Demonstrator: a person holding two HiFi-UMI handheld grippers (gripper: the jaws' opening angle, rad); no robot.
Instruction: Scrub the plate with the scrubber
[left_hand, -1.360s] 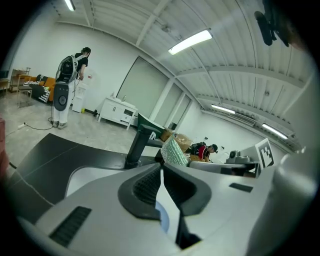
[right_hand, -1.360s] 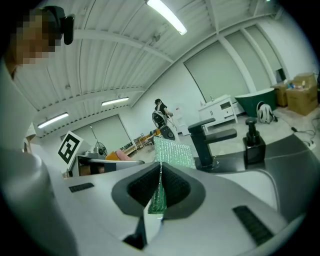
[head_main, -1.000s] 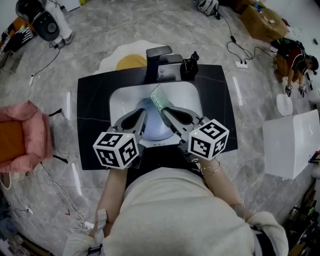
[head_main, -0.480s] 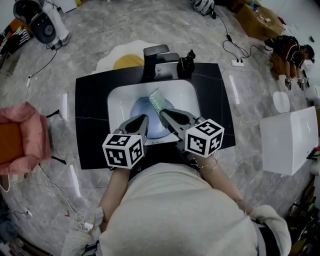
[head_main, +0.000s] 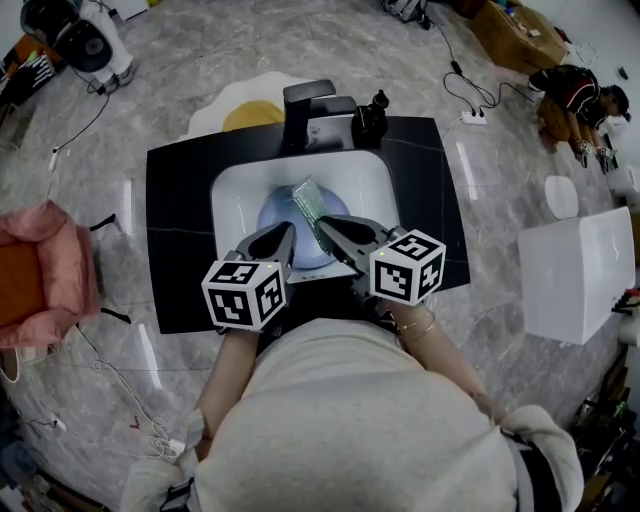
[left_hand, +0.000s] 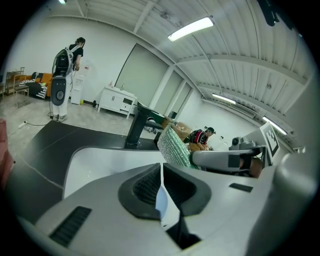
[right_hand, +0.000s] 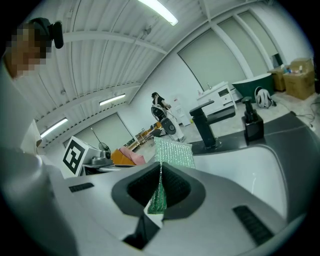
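Note:
A light blue plate (head_main: 274, 214) sits in the white sink (head_main: 232, 188). My left gripper (head_main: 284, 234) is shut on the plate's near rim, and a thin blue edge of the plate (left_hand: 161, 199) shows between its pads. My right gripper (head_main: 323, 226) is shut on a green mesh scrubber (head_main: 308, 203), which stands out past the jaws over the plate. In the right gripper view the scrubber (right_hand: 173, 152) fans out above the shut gripper (right_hand: 160, 176). The left gripper view shows the scrubber (left_hand: 175, 148) and the right gripper's arm (left_hand: 220, 159) just to the right.
The sink is set in a black counter (head_main: 180, 230). A black faucet (head_main: 305, 108) and a dark soap dispenser (head_main: 370, 120) stand at the back edge. A pink chair (head_main: 45, 270) is at the left and a white box (head_main: 575, 275) at the right on the floor.
Both grippers have sunk a little toward the basin, carrying the plate's rim and the scrubber with them. Both grips are unchanged.

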